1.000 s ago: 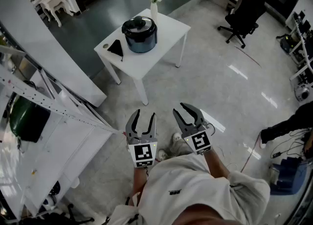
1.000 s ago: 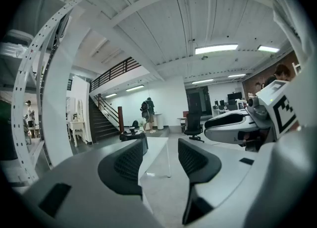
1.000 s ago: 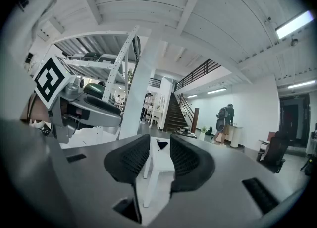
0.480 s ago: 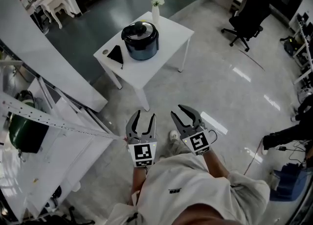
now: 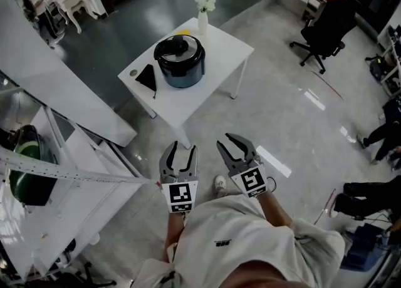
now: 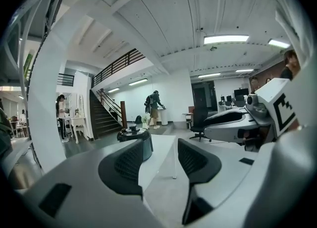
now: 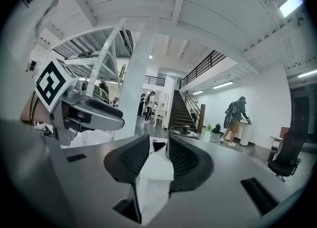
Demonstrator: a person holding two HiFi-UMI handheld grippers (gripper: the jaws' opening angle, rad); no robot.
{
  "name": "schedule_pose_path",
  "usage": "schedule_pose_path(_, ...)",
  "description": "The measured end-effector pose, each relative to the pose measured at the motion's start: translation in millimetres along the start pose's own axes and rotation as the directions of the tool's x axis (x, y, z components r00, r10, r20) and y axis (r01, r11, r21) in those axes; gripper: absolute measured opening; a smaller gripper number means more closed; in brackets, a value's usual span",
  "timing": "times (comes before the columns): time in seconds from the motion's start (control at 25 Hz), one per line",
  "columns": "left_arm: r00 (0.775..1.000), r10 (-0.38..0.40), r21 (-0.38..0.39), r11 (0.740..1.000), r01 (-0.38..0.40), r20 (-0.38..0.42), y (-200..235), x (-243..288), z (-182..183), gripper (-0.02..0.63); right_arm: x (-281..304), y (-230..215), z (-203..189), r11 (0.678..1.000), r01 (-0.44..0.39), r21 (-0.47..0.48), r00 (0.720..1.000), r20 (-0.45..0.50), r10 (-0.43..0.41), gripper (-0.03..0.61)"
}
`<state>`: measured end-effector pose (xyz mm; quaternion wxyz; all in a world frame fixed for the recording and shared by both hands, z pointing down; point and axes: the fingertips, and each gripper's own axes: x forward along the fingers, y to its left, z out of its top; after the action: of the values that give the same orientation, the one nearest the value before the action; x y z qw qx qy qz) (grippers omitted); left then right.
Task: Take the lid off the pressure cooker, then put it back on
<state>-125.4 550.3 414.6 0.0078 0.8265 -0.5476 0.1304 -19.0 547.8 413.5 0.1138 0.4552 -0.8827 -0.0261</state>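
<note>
Head view: vase nr pressure cooker.

Open floor lay ahead toward the table at 12 o'clock, pressure cooker on it; white rack crowded 9 o'clock

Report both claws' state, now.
Left claw: slightly open, holding nothing.
Right claw: slightly open, holding nothing.

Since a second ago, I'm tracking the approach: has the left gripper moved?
Yes. The left gripper has come nearer the white table; the floor gap to its near leg has shrunk.
</note>
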Motion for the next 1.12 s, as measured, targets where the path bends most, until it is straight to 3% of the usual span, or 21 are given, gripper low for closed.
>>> schedule_pose_path(0.6,0.998,0.064,0.001,0.998,-0.064,-0.024,-5.6,98.3,33.1,0.23,51.5,-95.9,-4.5,0.997,-0.073,-0.008,0.997,0.0,0.073,0.124)
schedule_pose_path(1.12,0.995,0.092,0.013,0.996,-0.092,-0.029,1.8,146.1,39.7,0.227,90.7,-131.8,-6.9,0.995,-0.103,-0.007,0.994,0.024,0.103,0.124)
